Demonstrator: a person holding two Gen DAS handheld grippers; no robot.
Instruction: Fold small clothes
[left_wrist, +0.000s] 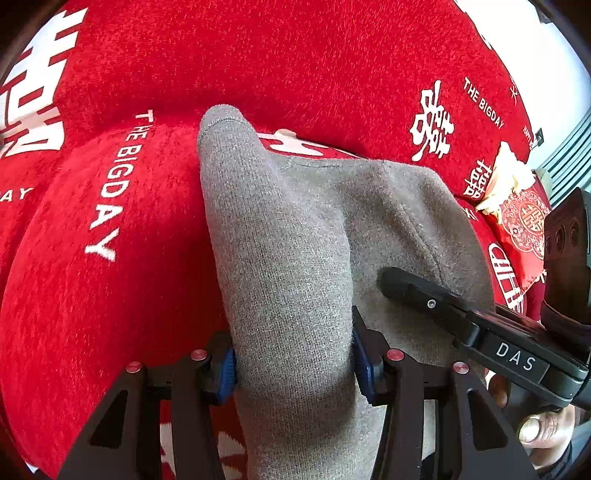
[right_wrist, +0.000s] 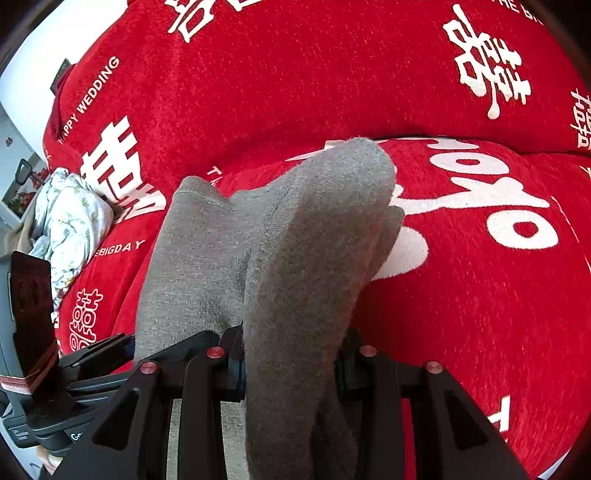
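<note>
red plush cover (left_wrist: 295, 66) with white characters and "the bigday" lettering across the whole surface, stretched over cushions; seam between back cushion and seat visible in both views.

grey sock (left_wrist: 288, 258) held up over the seat, gripped at two places. left gripper (left_wrist: 293, 363) clamped on one fold of the sock, blue-padded fingers (left_wrist: 228, 373) pressed against the fabric on both sides. cuff end standing upward and away from the fingers, the rest draped to the right and resting on the cover.

right gripper (right_wrist: 290, 363) clamped on another thick fold of sock (right_wrist: 306, 251), fabric bulging forward between the fingers (right_wrist: 236, 363) and hiding their tips. second layer of grey knit lying to the left, cuff edge visible near the seam.

from the left wrist, the right gripper (left_wrist: 391, 282) seen at lower right, black finger lying on the grey fabric, "das" label on its body. thumb of a hand (left_wrist: 535, 430) below it.

red packet (left_wrist: 517, 218) with gold pattern at the right edge of the cover. pale floral cloth (right_wrist: 70, 225) bunched at the far left in the right wrist view.
</note>
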